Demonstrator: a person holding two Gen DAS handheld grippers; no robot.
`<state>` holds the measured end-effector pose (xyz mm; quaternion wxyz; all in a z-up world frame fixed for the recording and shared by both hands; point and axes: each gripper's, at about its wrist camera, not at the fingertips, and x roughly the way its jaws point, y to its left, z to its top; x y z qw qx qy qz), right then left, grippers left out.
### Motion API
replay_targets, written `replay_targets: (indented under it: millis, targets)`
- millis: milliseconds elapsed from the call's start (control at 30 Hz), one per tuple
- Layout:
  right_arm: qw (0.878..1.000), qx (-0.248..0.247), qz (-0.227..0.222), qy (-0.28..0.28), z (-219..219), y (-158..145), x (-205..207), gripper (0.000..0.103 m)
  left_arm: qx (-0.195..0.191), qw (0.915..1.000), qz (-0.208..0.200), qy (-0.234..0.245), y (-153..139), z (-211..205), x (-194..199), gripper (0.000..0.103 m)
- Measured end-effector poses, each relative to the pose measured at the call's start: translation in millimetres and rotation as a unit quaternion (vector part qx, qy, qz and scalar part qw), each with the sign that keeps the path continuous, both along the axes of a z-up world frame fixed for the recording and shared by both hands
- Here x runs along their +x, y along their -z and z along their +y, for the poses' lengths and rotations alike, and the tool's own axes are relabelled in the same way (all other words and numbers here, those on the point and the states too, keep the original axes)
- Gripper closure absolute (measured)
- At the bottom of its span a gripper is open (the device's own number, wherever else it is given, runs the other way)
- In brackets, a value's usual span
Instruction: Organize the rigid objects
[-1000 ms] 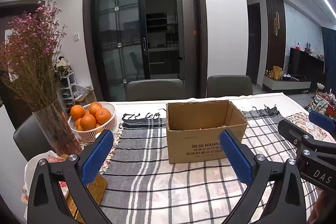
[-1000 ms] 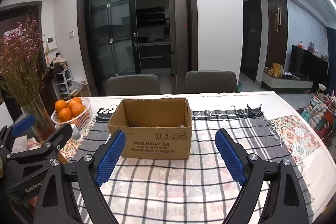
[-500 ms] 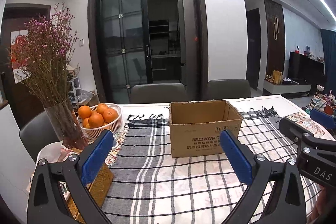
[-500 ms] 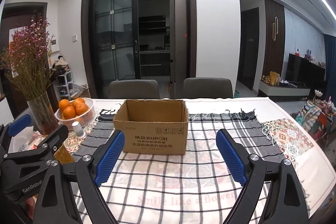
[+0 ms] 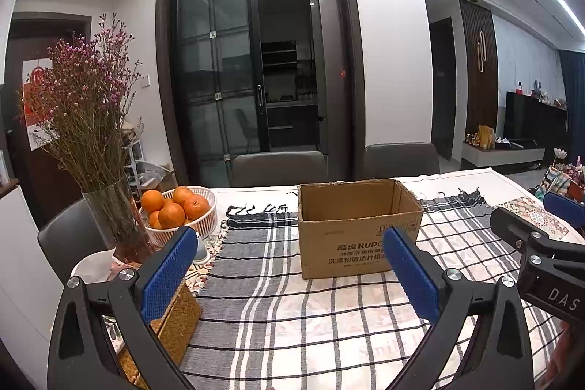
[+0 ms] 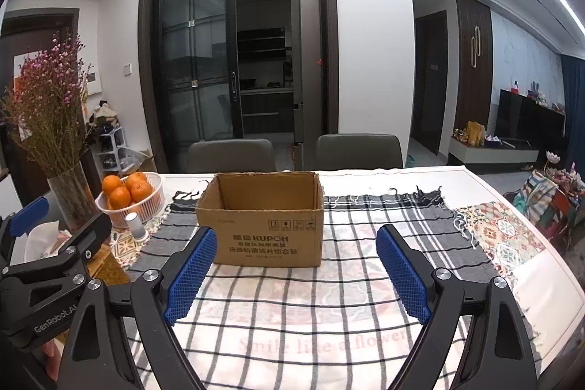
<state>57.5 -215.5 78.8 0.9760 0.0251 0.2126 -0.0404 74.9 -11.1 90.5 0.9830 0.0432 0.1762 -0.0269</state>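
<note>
An open brown cardboard box (image 5: 360, 229) stands on the checked tablecloth (image 5: 292, 317); it also shows in the right wrist view (image 6: 261, 222). Its inside is hidden from both views. My left gripper (image 5: 287, 243) is open and empty, held above the cloth in front of the box. My right gripper (image 6: 296, 242) is open and empty, also in front of the box. Each gripper shows at the edge of the other's view.
A white basket of oranges (image 5: 175, 211) and a glass vase of dried flowers (image 5: 109, 218) stand at the left. A small white bottle (image 6: 133, 225) stands beside the basket. Cork coasters (image 5: 175, 324) lie at the near left. Two chairs (image 6: 230, 156) stand behind the table.
Both grippers have drawn back and risen away from the box, which now looks smaller and farther. Both stay open and empty.
</note>
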Motion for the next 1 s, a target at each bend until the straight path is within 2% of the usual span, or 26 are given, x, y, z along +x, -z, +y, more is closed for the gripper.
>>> replay_targets:
  millis: [1000]
  targets:
    - [1.0, 0.0, 0.007, 0.002, 1.4, 2.4, 2.9, 0.013, -0.012, 0.9998, 0.008, 0.011, 5.8, 0.0, 2.4, 0.0]
